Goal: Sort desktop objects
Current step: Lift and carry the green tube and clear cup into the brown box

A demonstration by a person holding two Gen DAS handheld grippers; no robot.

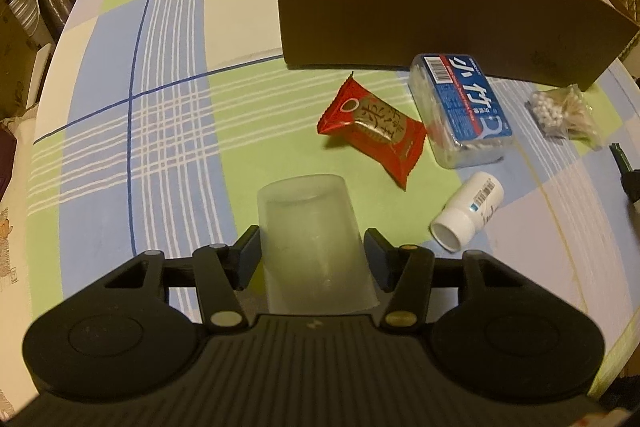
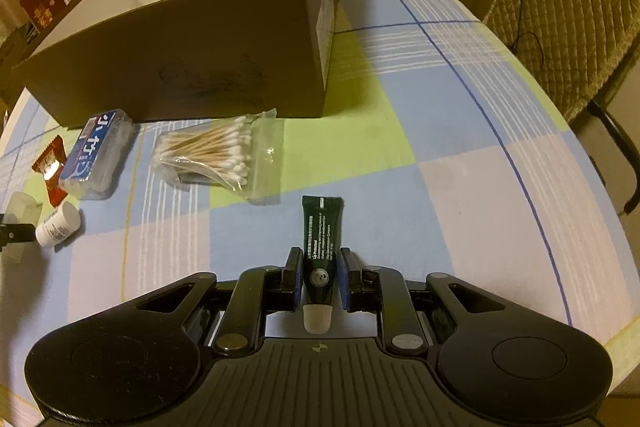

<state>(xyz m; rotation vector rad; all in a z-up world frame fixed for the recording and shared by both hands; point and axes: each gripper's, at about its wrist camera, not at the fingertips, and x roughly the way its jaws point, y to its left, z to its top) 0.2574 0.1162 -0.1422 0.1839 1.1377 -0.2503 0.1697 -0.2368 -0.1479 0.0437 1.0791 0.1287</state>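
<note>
- Left hand-held gripper (image 1: 311, 257): its pads press both sides of a frosted translucent cup (image 1: 310, 239), which stands upside down on the checked cloth of the bench (image 1: 160, 131).
- Just right of the cup lie a red snack packet (image 1: 372, 133) and a white pill bottle (image 1: 468, 215) on its side; beyond them a clear floss-pick box with a blue label (image 1: 460, 109) lies close to the brown cardboard box (image 1: 420, 7).
- A zip bag of cotton swabs (image 2: 216, 155) lies in front of the cardboard box, right of the floss-pick box.
- Right hand-held gripper (image 2: 320, 277): narrow, clamped on a dark green tube (image 2: 320, 239); the tube's cap faces the camera, its crimped end points away.
</note>
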